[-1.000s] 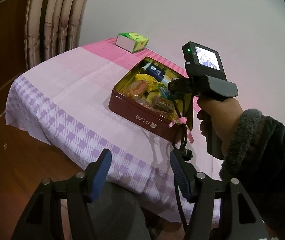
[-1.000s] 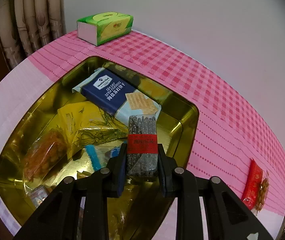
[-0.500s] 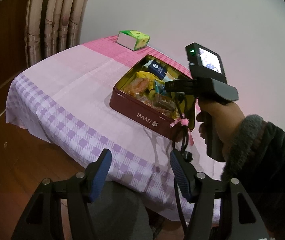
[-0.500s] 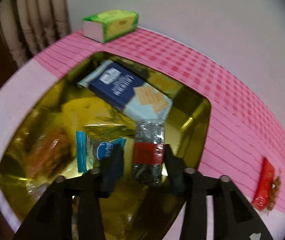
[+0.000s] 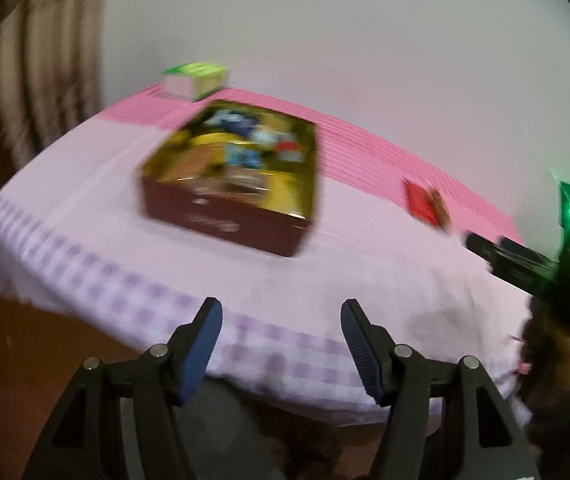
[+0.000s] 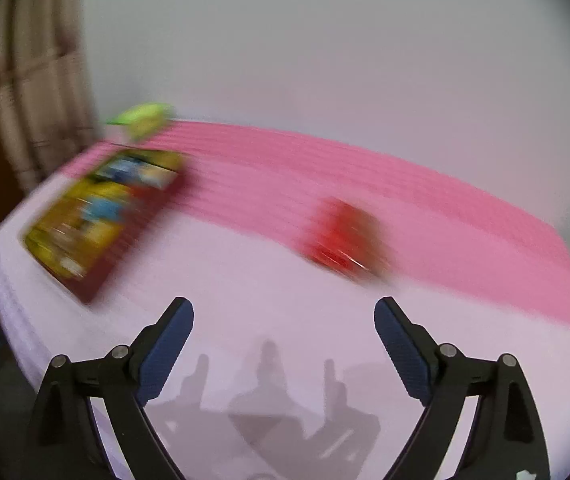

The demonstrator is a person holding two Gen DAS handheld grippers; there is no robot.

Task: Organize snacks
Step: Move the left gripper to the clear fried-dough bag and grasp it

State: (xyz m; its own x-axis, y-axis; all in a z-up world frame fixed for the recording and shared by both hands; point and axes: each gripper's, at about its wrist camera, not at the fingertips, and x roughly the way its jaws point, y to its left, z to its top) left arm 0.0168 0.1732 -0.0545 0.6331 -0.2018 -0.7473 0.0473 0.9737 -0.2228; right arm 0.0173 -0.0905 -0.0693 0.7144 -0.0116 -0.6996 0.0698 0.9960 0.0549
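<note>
A dark red tin with a gold inside holds several snack packets and sits on the pink checked tablecloth; it also shows blurred at the left of the right wrist view. A red snack packet lies on the cloth ahead of my right gripper, which is open and empty above the table. The same packet shows in the left wrist view. My left gripper is open and empty near the table's front edge. The right gripper's body is at the far right there.
A green tissue box stands at the back left corner, also in the right wrist view. A curtain hangs at the left. The tablecloth drapes over the front edge. Both views are motion blurred.
My right gripper let go of the dark snack packet into the tin, opened wide, and swung right and back toward the red packet. My left gripper turned rightward.
</note>
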